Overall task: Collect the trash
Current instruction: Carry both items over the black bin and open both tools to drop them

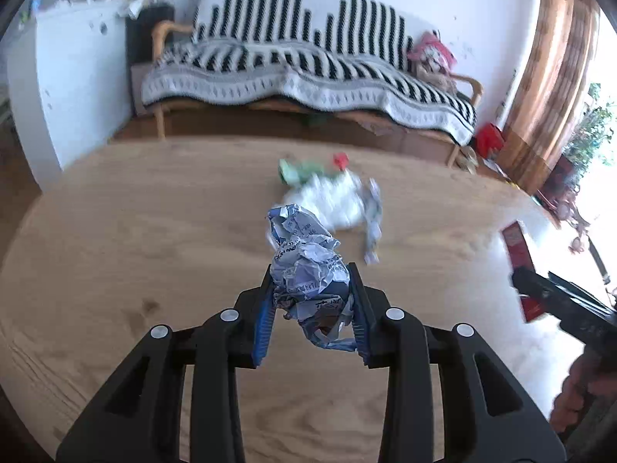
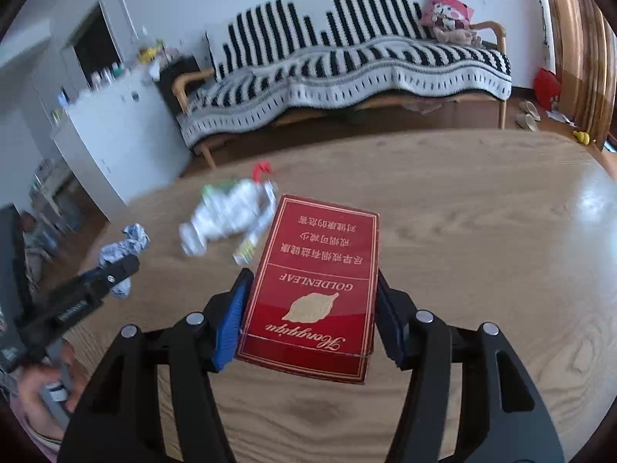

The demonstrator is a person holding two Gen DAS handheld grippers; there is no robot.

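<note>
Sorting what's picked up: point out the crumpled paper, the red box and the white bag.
crumpled paper (image 1: 308, 274), left wrist view, middle of wad
red box (image 2: 312, 289), right wrist view, front face
white bag (image 2: 227, 216), right wrist view, middle

Right gripper (image 2: 310, 281) clamps red cigarette pack (image 2: 312, 289) above wooden table (image 2: 482, 270). Left gripper (image 2: 115, 270) at left grips crumpled paper (image 2: 125, 245). White wrappers (image 2: 227, 220) far-left of pack.
</note>
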